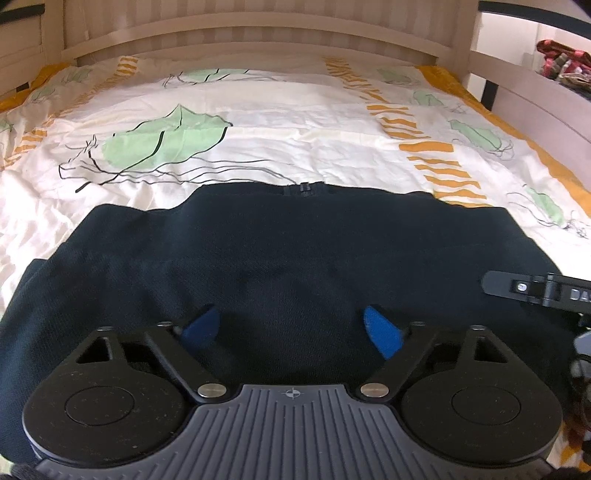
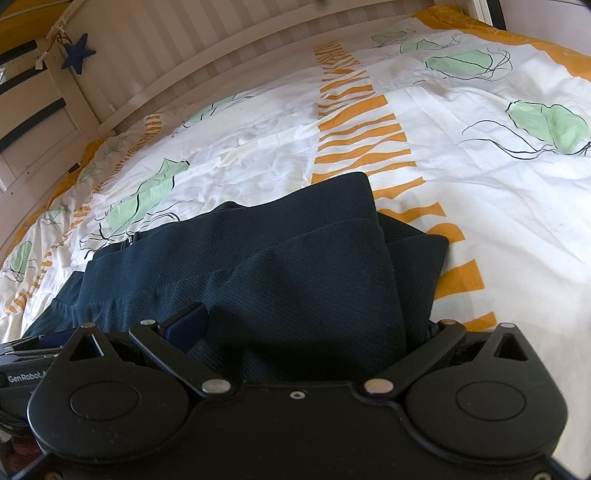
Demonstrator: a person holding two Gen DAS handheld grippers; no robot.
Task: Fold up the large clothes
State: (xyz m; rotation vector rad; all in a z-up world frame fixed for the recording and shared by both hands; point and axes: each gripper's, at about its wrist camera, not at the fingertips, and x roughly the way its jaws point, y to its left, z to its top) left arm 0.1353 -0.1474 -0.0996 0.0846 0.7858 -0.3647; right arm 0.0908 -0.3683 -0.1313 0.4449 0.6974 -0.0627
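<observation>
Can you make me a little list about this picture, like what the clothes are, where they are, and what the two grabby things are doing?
clothing: dark navy garment, partly folded, with a folded layer on top on its right side
lying on: bedspread, white with green leaves and orange stripes
behind it: pale slatted headboard
left gripper: open, over the garment, holding nothing
right gripper: open wide, the folded layer between its fingers, not pinched
also seen: blue star hanging on the bed frame
</observation>
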